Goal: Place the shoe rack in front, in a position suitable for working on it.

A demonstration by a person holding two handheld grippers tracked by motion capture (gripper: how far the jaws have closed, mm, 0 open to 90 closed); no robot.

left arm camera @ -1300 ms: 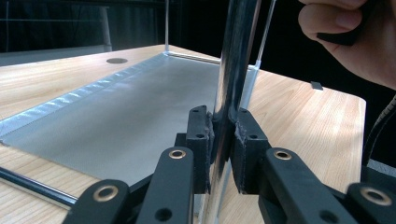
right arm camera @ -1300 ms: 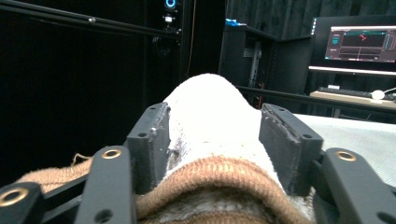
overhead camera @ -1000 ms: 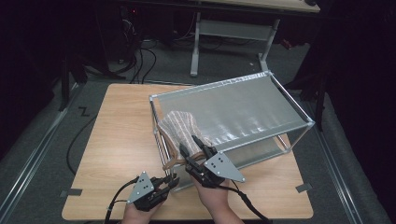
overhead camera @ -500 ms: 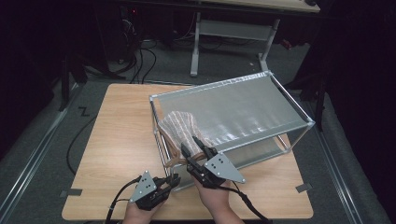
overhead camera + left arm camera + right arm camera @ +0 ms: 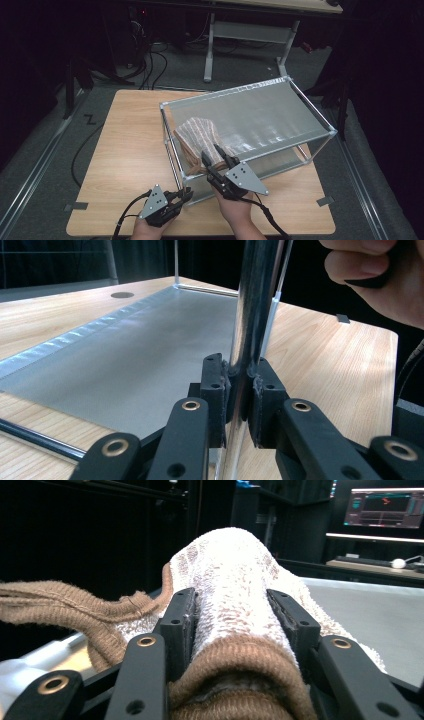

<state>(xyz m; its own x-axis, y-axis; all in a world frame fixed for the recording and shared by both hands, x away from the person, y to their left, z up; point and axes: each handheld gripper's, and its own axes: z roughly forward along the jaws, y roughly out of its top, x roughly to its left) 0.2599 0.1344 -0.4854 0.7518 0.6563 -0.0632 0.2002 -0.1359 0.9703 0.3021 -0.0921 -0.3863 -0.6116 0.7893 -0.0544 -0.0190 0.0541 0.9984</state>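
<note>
Cloth point(image 5: 235, 580) between right claw point(image 5: 235, 625) jaws

Brown-edged knitted cloth point(image 5: 199, 136) lies draped over the metal rack's point(image 5: 305, 112) top corner.

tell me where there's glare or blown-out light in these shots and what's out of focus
High view: streaky glare on the rack's top shelf, surroundings nearly black. Left gripper view: a bright reflection runs down the chrome post clamped by the left gripper; the hand is soft. Right gripper view: the sock in the right gripper is overexposed to near white; the monitor behind is blurred.
</note>
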